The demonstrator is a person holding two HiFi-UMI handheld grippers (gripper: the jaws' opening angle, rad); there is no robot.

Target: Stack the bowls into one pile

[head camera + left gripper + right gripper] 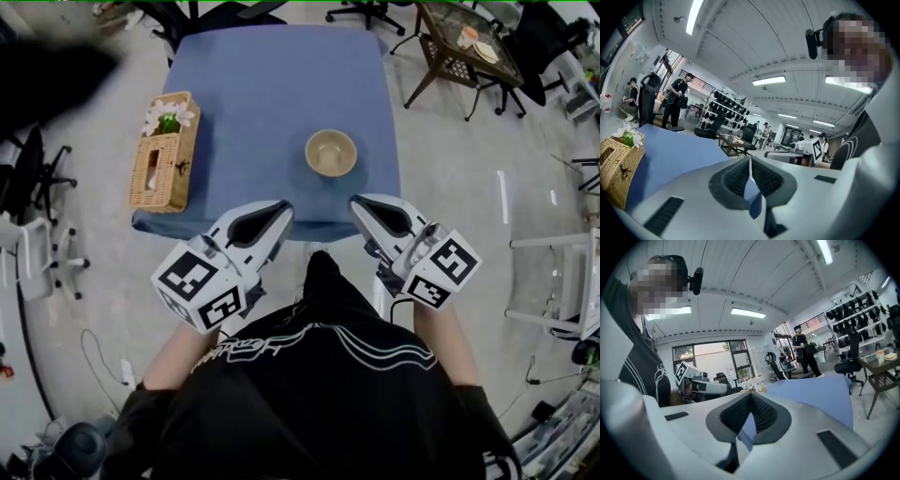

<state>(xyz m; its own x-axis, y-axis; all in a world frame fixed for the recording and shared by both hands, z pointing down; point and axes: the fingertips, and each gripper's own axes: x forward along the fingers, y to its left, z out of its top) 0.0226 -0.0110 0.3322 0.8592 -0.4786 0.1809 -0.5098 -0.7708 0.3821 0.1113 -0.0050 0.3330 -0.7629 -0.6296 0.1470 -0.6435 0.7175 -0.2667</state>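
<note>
A tan bowl [330, 152] stands upright on the blue table [272, 84], right of centre and near the front edge. Whether other bowls are nested inside it I cannot tell. My left gripper [277, 212] hovers over the table's front edge, left of and nearer than the bowl, jaws together and empty. My right gripper [360, 202] hangs just near and right of the bowl, also shut on nothing. In the left gripper view the left gripper's pads [740, 177] meet at the tips. The right gripper's pads [761, 412] likewise touch, with only blue cloth [820, 394] beyond.
A wicker basket [165, 159] with tissues and flowers sits on the table's left edge. Office chairs stand behind the table, and a small side table [469, 47] with plates at the back right. A white rack [562, 281] stands to the right. A person [677, 101] stands far off.
</note>
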